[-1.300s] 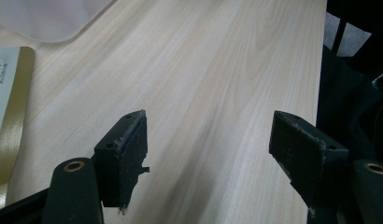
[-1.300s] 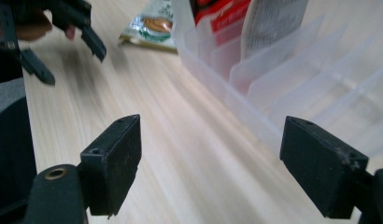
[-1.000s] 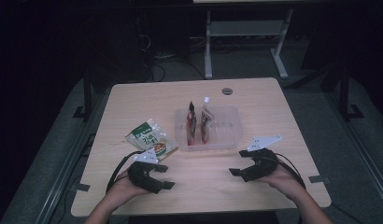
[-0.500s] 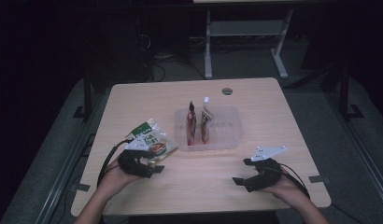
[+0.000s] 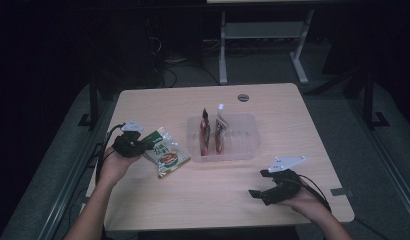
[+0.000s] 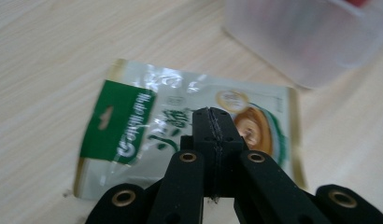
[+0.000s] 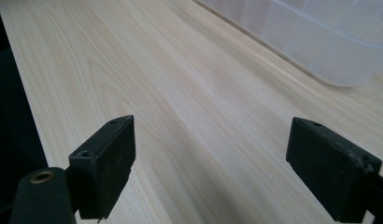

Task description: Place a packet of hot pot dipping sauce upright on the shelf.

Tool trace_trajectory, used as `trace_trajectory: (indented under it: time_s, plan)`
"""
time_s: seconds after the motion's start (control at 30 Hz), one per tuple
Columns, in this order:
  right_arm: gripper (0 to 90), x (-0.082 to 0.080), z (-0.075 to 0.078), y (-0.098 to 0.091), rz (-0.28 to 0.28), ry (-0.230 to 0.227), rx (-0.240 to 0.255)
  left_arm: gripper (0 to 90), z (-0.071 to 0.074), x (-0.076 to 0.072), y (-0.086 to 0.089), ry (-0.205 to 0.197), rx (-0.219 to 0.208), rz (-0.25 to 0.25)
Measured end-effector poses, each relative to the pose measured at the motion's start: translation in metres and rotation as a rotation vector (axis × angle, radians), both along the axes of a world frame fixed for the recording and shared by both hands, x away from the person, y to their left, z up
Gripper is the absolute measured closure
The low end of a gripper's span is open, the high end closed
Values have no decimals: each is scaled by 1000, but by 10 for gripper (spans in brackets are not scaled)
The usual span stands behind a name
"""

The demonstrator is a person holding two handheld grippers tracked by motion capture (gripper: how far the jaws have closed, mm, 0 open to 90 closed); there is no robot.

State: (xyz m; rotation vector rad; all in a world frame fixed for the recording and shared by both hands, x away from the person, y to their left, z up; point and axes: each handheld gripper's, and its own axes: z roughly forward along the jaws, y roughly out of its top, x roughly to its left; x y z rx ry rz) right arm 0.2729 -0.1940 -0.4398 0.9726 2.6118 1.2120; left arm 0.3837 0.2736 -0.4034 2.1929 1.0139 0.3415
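In the clear tray (image 5: 245,145) stand two sachets (image 5: 213,132); left gripper (image 6: 213,122) closed, right gripper (image 7: 210,163) open.

The snack packet (image 6: 180,135) has a green panel at its header end with white slanted lettering; it is blurred and partly glared over, so the words cannot be made out with certainty. Beside the panel are large pale characters, also unreadable. The two sachets (image 5: 213,132) standing in the clear tray (image 5: 248,150) bear print too small to read.
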Motion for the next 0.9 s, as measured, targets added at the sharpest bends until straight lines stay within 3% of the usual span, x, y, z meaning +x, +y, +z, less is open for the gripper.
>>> trace_trajectory:
  time_s: [0.2, 0.43, 0.57, 0.8, 0.9]
  plan:
    - [154, 1, -1, -1, 2, -1, -3, 898, -16, 19, -6, 55, -17, -6]
    - [155, 1, -1, -1, 5, -4, -6, 898, -40, 21, -28, 103, 90, -38]
    - [154, 1, -1, -2, 5, -6, -10, 899, -41, 20, -31, 103, 97, -34]
    - [155, 4, -4, -2, 7, -7, -14, 900, -42, 18, -37, 106, 163, -56]
    - [155, 4, -4, -1, 7, 0, -16, 900, -43, 17, -39, 123, 170, -64]
